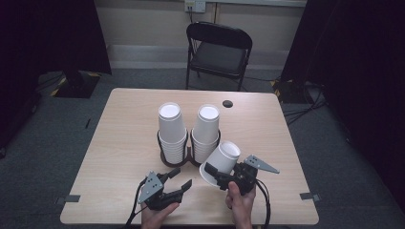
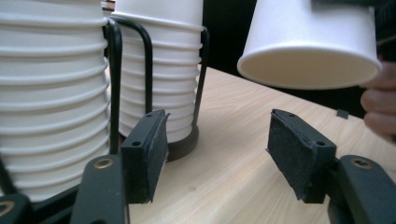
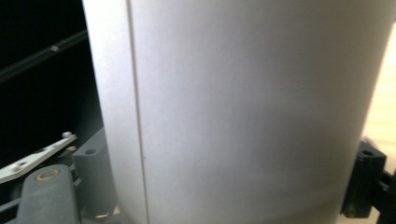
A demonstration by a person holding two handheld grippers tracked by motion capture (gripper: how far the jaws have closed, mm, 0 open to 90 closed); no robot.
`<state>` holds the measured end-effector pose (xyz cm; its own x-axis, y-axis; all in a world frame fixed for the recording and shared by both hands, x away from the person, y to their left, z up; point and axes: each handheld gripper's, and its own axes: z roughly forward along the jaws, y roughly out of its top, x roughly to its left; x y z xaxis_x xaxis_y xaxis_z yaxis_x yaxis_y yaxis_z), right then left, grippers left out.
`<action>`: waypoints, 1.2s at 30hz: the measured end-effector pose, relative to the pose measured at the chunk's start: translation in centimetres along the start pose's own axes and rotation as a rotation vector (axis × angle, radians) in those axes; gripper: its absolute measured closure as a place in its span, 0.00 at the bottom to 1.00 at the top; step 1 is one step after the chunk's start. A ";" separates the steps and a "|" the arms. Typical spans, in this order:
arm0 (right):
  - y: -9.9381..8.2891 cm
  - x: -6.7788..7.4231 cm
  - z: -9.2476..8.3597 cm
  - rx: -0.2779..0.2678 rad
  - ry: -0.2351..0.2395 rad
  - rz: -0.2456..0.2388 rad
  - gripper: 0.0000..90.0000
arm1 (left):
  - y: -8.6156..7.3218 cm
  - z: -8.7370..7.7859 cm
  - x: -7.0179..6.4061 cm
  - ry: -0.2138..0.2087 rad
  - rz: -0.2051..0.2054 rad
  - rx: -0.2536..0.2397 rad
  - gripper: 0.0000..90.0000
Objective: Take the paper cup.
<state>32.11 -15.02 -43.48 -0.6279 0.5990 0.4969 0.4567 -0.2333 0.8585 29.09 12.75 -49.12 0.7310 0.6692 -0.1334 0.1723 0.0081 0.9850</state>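
Two stacks of upside-down white paper cups, the left stack (image 1: pixel 171 129) (image 2: pixel 51 93) and the right stack (image 1: pixel 207 129) (image 2: pixel 163 70), stand in a black wire holder (image 1: pixel 174 160) (image 2: pixel 114 84) mid-table. My right gripper (image 1: pixel 217 175) (image 3: pixel 229 186) is shut on a single white cup (image 1: pixel 222 160) (image 2: pixel 313 42) (image 3: pixel 243 107), held tilted above the table just right of the holder with its rim down and toward me. In front of the holder, my left gripper (image 1: pixel 182 177) (image 2: pixel 217 149) points at the stacks, open with nothing between its pads.
The light wooden table (image 1: pixel 124 124) has bare room left and right of the holder and a small round hole (image 1: pixel 228 103) near its far edge. A black folding chair (image 1: pixel 219 52) stands beyond it. A hand (image 2: pixel 380 107) grips the right tool.
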 end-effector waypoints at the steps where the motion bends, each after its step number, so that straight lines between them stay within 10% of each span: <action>1: -0.1 0.1 0.0 0.006 0.001 0.005 0.17 | 0.0 0.1 0.1 -0.011 0.008 -0.003 0.43; 27: -1.7 1.9 1.9 0.074 0.076 0.068 0.16 | 0.1 3.5 -1.6 -0.044 0.093 -0.147 0.58; 36: -1.9 1.9 2.2 0.106 0.100 0.103 0.15 | 0.8 3.6 -2.5 0.035 0.157 -0.144 0.76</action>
<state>31.49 -11.73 -44.41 -0.6319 0.4956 0.5959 0.5820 -0.2043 0.7871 29.78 8.46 -48.41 0.7176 0.6960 0.0241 -0.0399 0.0066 0.9992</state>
